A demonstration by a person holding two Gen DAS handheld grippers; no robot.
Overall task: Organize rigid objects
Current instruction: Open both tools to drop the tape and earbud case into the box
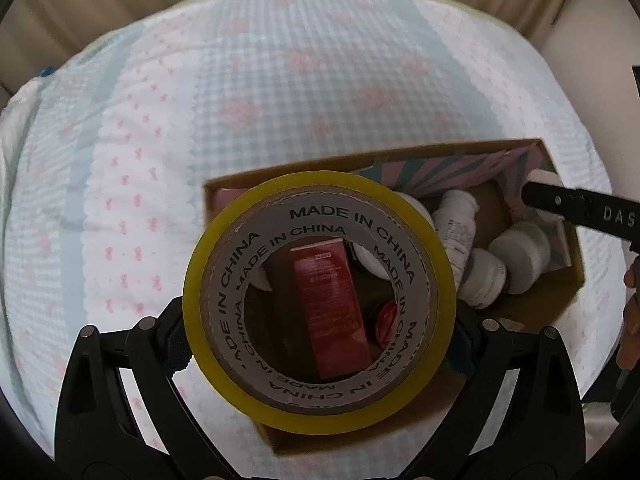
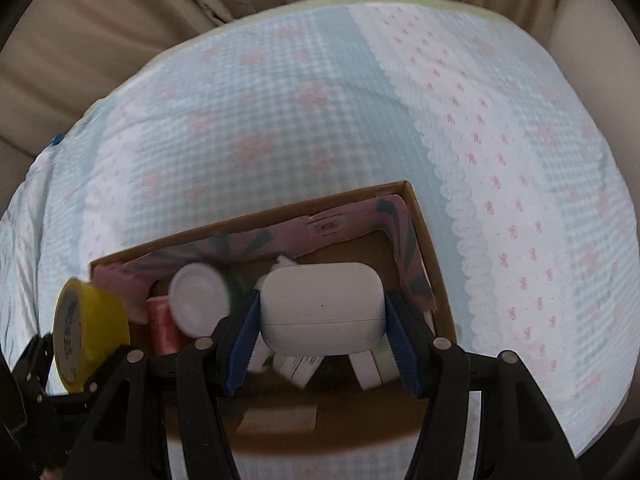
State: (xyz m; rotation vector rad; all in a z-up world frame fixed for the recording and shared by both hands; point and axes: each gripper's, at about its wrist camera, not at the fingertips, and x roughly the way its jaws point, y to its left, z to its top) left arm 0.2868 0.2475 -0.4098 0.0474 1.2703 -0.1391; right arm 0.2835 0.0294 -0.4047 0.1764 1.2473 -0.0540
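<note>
Cardboard box (image 1: 568, 280) on bedspread (image 1: 280, 92), bottles (image 1: 456, 224) inside, tape roll (image 1: 320, 300) above its left end

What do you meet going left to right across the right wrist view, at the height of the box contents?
Yellow tape roll → pink bottle → white round lid → white earbud case → cardboard box wall → bedsheet.

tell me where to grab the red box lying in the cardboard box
Grip the red box across its two long sides, near the middle, coming straight down from above. It lies flat with the broad face up, and the bottles crowd its right, so the cardboard box leaves only the top open.
</note>
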